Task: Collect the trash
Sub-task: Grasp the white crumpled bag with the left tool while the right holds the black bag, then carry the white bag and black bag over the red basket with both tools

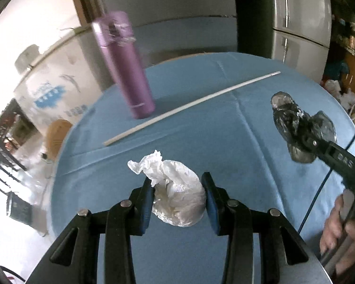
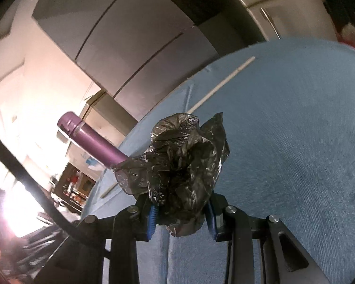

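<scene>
Both hands are loaded! The left gripper (image 1: 177,195) has its jaws pinched in on a crumpled white plastic wad (image 1: 177,196), blue pads pressing it from both sides, the wad sitting right between the fingers and, by the look of it, lifted just clear of the blue tablecloth (image 1: 224,130). Over on the other side, the right gripper (image 2: 181,210) is clamped narrow on a scrunched dark plastic bag (image 2: 177,163), which puffs out above the pads and hangs over the cloth; the left camera catches that same bag out to its right, with the person's hand (image 1: 338,234) on the handle below.

So where does the trash go? No bin shows in either view, and that is the relation the coming move depends on — I cannot tell which way it lies from either gripper.

What is left on the table: one long white stick (image 1: 191,105), lying flat, its long axis running from near-left to far-right across the cloth, ahead of the left gripper and beyond the wad. It sits nearer the left hand, I'd judge. Just behind it stands one purple bottle (image 1: 125,66), upright.

Count: two pieces of plastic in hand, one stick, one bottle.
</scene>
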A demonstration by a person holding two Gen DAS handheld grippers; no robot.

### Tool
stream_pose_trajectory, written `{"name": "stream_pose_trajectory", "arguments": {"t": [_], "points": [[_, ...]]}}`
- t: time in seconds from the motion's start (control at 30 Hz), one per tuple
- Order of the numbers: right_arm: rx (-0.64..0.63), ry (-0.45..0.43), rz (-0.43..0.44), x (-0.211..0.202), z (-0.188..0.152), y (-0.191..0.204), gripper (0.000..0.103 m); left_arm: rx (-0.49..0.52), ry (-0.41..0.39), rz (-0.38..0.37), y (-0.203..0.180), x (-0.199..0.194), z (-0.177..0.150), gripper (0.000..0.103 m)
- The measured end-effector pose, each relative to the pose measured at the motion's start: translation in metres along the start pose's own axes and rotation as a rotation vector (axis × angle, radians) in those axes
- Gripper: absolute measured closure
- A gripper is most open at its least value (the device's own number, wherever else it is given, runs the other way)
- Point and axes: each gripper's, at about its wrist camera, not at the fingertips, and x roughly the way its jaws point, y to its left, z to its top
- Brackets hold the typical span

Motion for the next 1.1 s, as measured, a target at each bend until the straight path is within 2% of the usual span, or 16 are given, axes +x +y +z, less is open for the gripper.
{"name": "stream_pose_trajectory", "arguments": {"t": [0.23, 0.6, 0.8, 1.1], "points": [[0.006, 0.026, 0.035, -0.023, -0.027, 0.023, 0.067, 0.018, -0.054, 0.084, 0.026, -0.047, -0.027, 0.062], [-0.109, 0.052, 0.150, -0.072, -0.049, 0.109, 0.067, -0.034, -0.134, 0.140, 0.067, -0.104, -0.061, 0.062], [-0.177, 0.084, 0.189, -0.085, -0.073, 0.149, 0.067, -0.077, -0.154, 0.158, 0.090, -0.128, -0.080, 0.062], [-0.239, 0.144, 0.210, -0.092, -0.102, 0.183, 0.067, -0.145, -0.165, 0.209, 0.126, -0.154, -0.116, 0.062]]}}
